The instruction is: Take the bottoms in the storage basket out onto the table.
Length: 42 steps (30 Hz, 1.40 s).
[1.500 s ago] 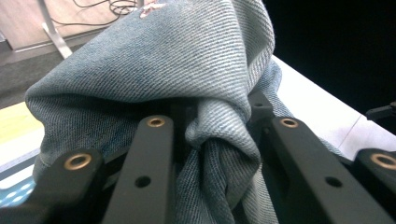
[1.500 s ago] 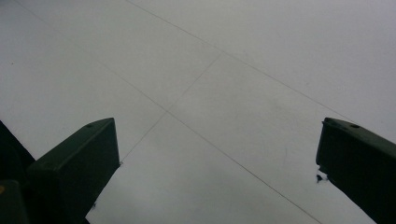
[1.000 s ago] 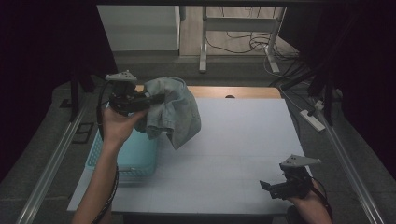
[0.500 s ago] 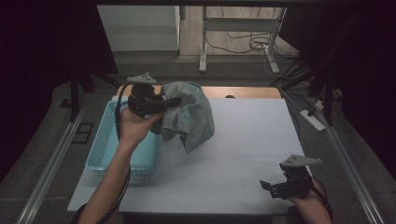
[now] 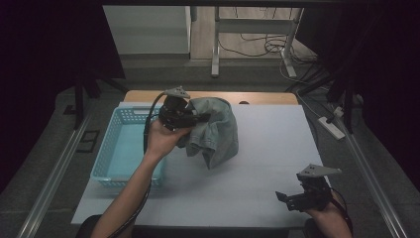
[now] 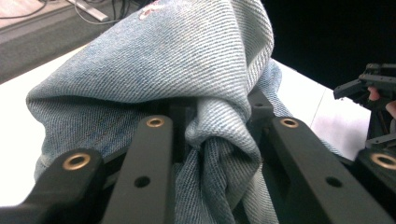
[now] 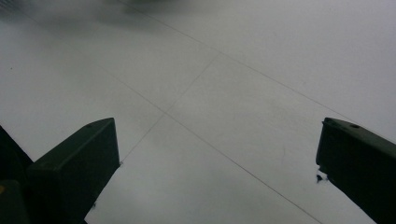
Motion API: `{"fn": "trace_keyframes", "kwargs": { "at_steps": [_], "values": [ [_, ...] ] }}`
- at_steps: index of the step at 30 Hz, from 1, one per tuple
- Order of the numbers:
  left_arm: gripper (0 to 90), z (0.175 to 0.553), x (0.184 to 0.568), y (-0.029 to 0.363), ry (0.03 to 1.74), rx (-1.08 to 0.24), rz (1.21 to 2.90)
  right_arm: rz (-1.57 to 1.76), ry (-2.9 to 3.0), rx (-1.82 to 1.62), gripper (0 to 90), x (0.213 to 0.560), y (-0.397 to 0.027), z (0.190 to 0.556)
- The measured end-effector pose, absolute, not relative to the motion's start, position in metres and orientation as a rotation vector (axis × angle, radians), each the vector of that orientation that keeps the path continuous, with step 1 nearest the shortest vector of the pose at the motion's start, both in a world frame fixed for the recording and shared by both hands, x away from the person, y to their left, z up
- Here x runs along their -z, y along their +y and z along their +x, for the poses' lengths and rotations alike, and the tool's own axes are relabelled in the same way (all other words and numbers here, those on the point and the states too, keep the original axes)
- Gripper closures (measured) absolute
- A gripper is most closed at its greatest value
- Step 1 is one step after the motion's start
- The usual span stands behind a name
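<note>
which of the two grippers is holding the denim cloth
The left gripper, raised beside the blue basket, its jaws clamped on a fold of the denim cloth. The right gripper sits low at the table's near right, jaws open on nothing.

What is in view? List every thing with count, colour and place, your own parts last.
jeans: one, faded blue, bunched, hanging from the left gripper above the table just right of the basket
basket: one, light blue, slotted walls, at the table's left edge
table: one, white top with a wooden strip at the far edge
power strip: one, white, off the table's right side
cables: several, dark, on the floor beyond the table
left gripper: one, black, shut on the jeans
right gripper: one, black, jaws apart, low at the table's near right corner
forearms: two, coming in from the bottom edge
</note>
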<state>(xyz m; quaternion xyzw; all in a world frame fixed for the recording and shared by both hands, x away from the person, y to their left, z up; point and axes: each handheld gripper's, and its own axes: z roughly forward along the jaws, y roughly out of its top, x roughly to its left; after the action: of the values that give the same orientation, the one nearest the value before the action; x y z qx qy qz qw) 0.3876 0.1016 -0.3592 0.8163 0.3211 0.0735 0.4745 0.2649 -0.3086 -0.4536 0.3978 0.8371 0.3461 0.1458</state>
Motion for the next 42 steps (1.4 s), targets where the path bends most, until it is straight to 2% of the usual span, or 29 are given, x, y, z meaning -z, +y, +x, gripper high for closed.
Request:
{"fn": "trace_keyframes", "kwargs": {
  "at_steps": [18, 31, 42],
  "values": [
    [70.7, 0.406, 0.404, 0.067, 0.803, -0.093, 2.113, 1.144, 2.411, -0.997, 0.0, 0.454, -0.309, 0.265],
    [69.1, 0.416, 0.432, 0.062, 0.828, -0.064, 2.161, 1.139, 2.412, -0.994, 0.0, 0.453, -0.308, 0.265],
    [66.6, 0.424, 0.455, 0.062, 0.840, 0.013, 2.168, 1.138, 2.415, -0.996, 0.0, 0.454, -0.308, 0.265]
  ]
}}
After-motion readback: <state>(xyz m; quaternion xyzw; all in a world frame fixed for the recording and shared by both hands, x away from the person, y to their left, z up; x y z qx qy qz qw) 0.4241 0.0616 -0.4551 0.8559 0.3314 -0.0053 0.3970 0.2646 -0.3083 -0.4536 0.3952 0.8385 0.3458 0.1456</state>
